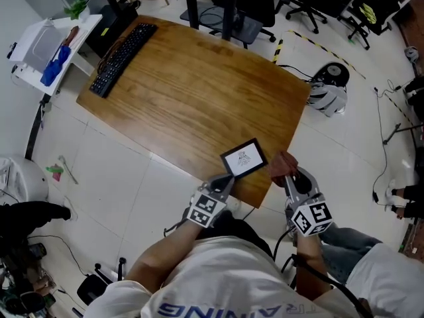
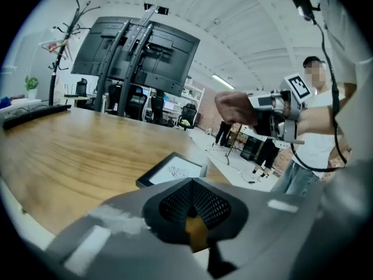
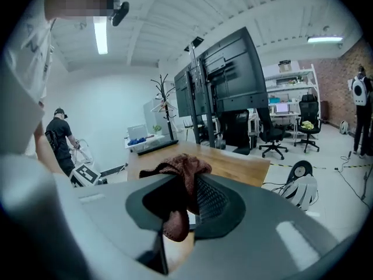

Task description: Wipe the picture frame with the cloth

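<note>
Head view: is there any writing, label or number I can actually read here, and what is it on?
"ANING": upside down on the person's white shirt, at the picture's bottom edge; it may be part of a longer word.
Picture frame: a line drawing, no readable words.
Keyboard: key print too small to read.
Left marker cube and right marker cube: black-and-white patterns, no letters.
</note>
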